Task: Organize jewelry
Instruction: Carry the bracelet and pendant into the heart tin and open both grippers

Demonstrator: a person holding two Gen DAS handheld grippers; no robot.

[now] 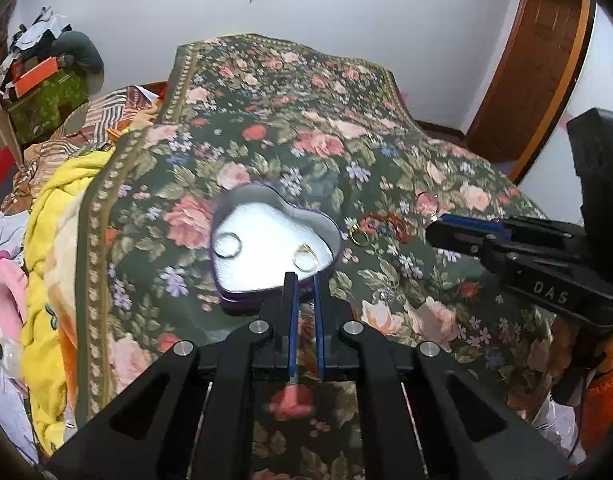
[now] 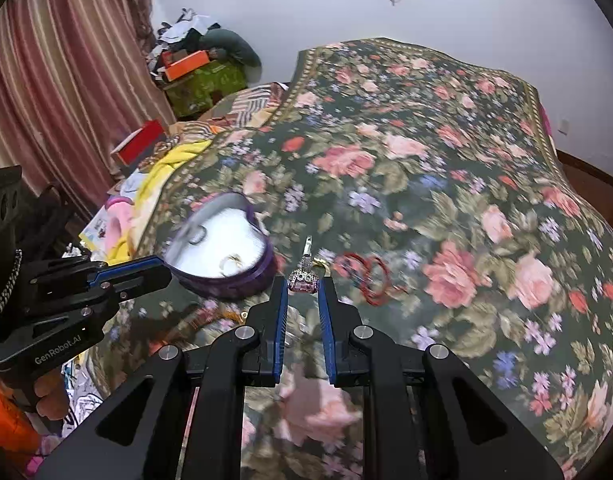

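Note:
A purple heart-shaped tin (image 1: 226, 216) with a white lining sits on the floral bedspread; it also shows in the right wrist view (image 2: 262, 270). A silver ring (image 1: 227, 245) and a gold ring (image 1: 305, 261) lie inside. My left gripper (image 1: 304, 280) hovers at the tin's near rim, jaws a narrow gap apart and empty. My right gripper (image 2: 302, 284) is open around a pink-stone ring (image 2: 304, 278) on the bedspread. A gold ring (image 1: 359, 234), a red bangle bundle (image 2: 370, 276) and a silver ring (image 1: 427, 203) lie right of the tin.
The floral bedspread (image 2: 446, 184) covers the bed. A yellow blanket (image 1: 50, 232) and pink items (image 1: 6, 292) lie at the bed's left edge. A cluttered green box (image 2: 202, 80) and striped curtains (image 2: 58, 80) stand beyond. A wooden door (image 1: 538, 64) is at right.

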